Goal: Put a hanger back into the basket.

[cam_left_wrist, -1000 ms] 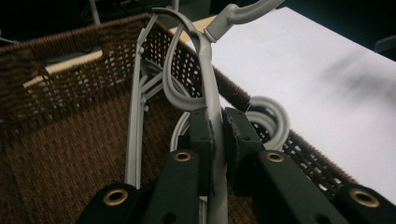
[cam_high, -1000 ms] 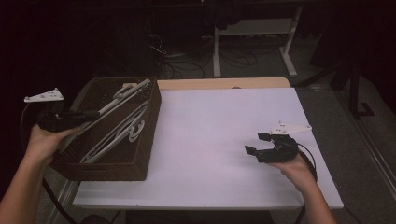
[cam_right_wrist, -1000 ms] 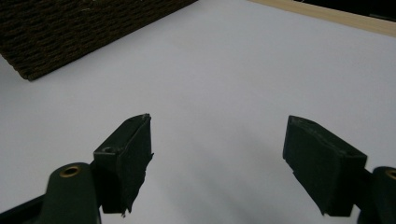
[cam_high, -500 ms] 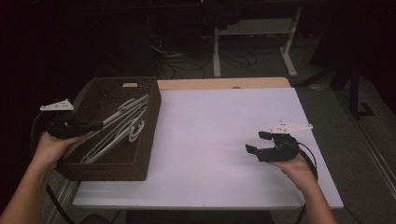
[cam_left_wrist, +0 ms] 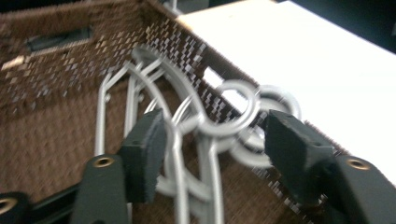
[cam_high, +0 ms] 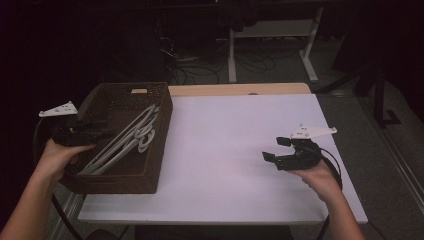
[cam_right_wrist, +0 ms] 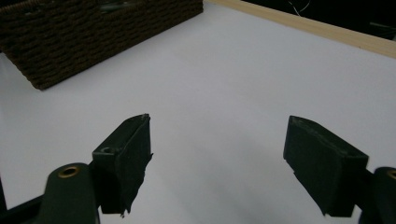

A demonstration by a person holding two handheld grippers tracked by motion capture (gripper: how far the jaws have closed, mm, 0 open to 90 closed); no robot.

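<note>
We see the left gripper (cam_high: 102, 131) over the left part of the dark brown woven rectangular basket (cam_high: 159, 145) at the table's left edge. Its jaws have just been opening; the grey plastic hangers (cam_left_wrist: 201, 140) lie between them, with no pad pressing on them. A second ago this gripper clamped one hanger, raised above the basket; that hanger now lies inside with the rest. We count at least two hangers and cannot tell the exact number. The right gripper (cam_high: 276, 149), jaws apart and empty, hovers over the white table (cam_high: 225, 150) at near right. One basket, two grippers.
</note>
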